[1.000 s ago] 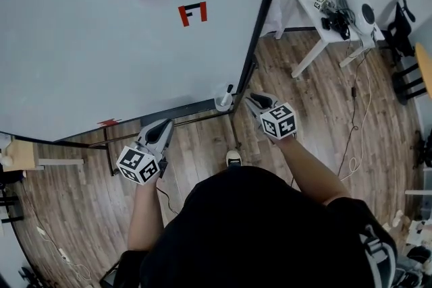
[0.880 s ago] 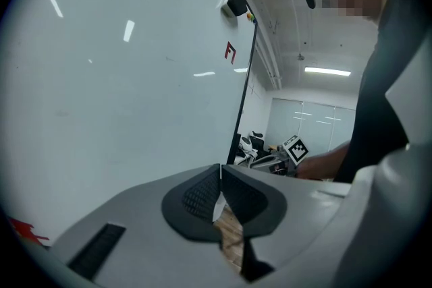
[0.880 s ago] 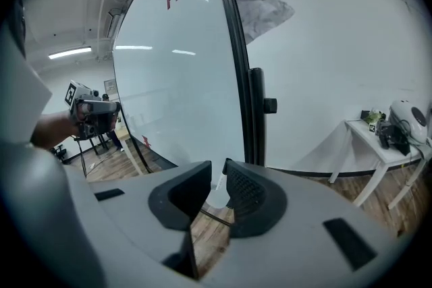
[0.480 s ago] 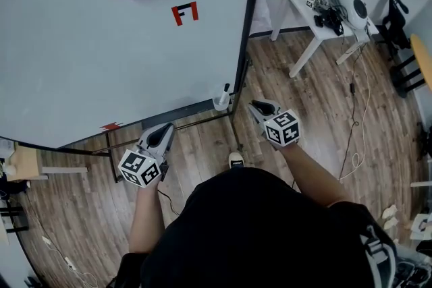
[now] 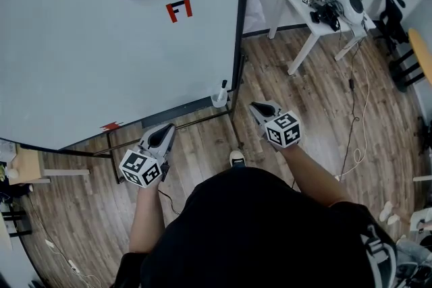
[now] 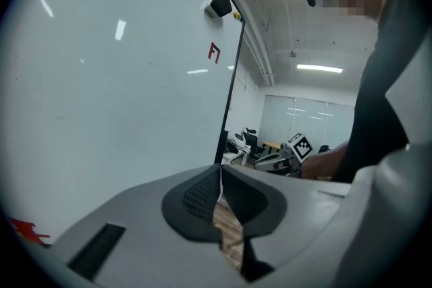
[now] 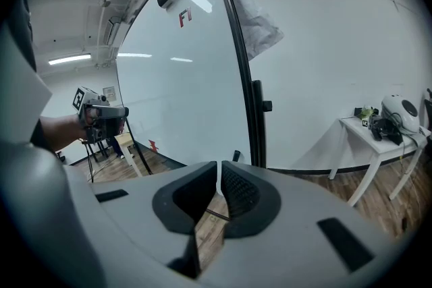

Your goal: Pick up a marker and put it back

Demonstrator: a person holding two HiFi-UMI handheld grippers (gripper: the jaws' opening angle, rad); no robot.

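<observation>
A: In the head view, where is the marker?

B: The marker (image 5: 223,85) stands upright in a small clear cup (image 5: 219,101) at the lower right corner of the whiteboard (image 5: 101,57), just beside its black frame. Neither gripper touches it.

A: And the grippers?

B: The left gripper (image 5: 164,131) is held over the wooden floor (image 5: 202,141) below the board's lower edge. The right gripper (image 5: 257,107) is on the other side of the frame, near the cup but apart from it. A white table (image 5: 297,0) with some devices on it stands well apart at the right.

A: What does the left gripper view show?

B: Its fingers (image 6: 199,195) are pressed together at the tips and nothing is between them. The whiteboard fills the left side, and the other gripper shows far behind.

A: And the right gripper view?

B: The fingers (image 7: 243,195) are pressed nearly together, with only a thin slit, and they hold nothing. The dark top of the marker shows just above the tips, next to the black frame, and the table is at the right.
</observation>
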